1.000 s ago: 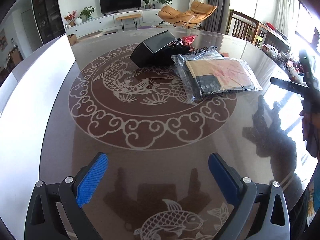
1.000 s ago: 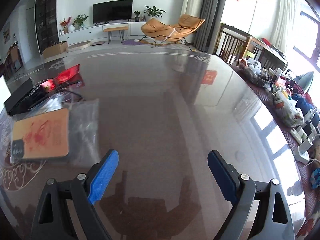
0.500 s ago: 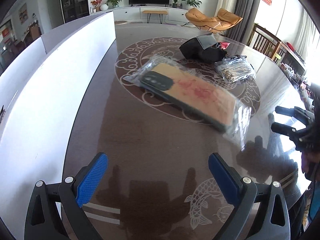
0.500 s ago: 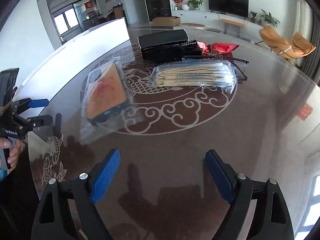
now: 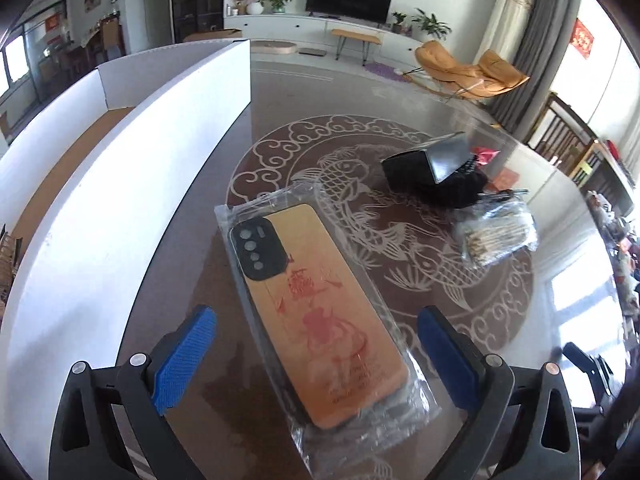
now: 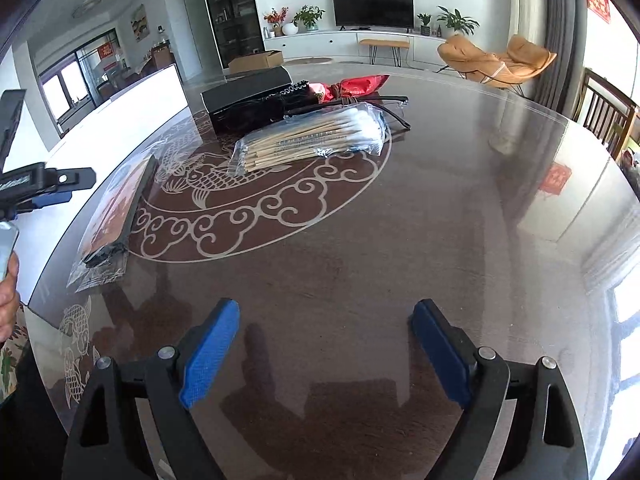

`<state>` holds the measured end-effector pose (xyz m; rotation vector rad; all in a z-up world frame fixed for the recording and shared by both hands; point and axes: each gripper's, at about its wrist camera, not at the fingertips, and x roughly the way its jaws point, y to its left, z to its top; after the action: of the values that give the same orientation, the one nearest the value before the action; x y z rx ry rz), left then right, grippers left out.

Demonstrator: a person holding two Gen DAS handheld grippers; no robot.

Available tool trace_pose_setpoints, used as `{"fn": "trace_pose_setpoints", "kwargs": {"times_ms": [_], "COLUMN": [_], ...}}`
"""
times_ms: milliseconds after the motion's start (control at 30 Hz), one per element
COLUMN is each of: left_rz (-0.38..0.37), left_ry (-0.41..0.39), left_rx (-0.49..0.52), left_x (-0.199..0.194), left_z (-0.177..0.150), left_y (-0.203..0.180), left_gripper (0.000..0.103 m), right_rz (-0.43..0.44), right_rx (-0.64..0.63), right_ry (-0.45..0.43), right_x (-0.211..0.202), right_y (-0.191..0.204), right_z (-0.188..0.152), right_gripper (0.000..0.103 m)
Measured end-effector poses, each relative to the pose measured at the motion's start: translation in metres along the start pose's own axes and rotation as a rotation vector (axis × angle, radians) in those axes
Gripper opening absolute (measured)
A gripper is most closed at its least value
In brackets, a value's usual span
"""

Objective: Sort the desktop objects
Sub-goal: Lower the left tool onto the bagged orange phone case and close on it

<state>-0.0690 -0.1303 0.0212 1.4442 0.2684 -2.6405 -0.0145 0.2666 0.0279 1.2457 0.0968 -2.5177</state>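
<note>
Dark glossy round table [image 6: 400, 248] with a pale ring of cloud scrolls and carp. Near edge, seen from the left wrist: bagged phone case [image 5: 316, 312], tan with red print, flat between the spread blue pads of the left gripper [image 5: 316, 364], jaws released, touching nothing. Left of it, a long white box [image 5: 120, 184] with a brown floor. Farther right, a black box [image 5: 428, 160], a red pouch [image 6: 356, 85] beside it, and a bag of cotton swabs [image 6: 316, 136] lying on the pattern. Right gripper [image 6: 324, 352] released too, over bare tabletop. Beyond the table: living room with TV [image 6: 373, 7], white low cabinet [image 6: 352, 44], potted plants, tan lounge chair [image 6: 496, 60], grey curtains, bright windows on the right.
</note>
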Motion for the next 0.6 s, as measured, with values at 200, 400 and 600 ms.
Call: {"fn": "trace_pose_setpoints", "kwargs": {"times_ms": [200,400,600], "left_rz": [0.082,0.134,0.069], "left_ry": [0.087,0.087,0.058], "left_rx": [-0.066,-0.018,0.094], "left_x": [0.041,0.053,0.050], "left_z": [-0.001,-0.005,-0.008], "left_y": [-0.009,-0.014,0.003], "left_gripper": [0.102,0.103,0.103], "right_rz": [-0.015,0.011,0.003], "right_rx": [-0.024,-0.010,-0.016], "right_ry": [0.005,-0.002,0.000], "right_x": [0.001,0.000,0.000], "right_y": [0.004,0.000,0.001], "right_z": [-0.001,-0.001,-0.001], "right_gripper": [0.089,0.089,0.089]}}
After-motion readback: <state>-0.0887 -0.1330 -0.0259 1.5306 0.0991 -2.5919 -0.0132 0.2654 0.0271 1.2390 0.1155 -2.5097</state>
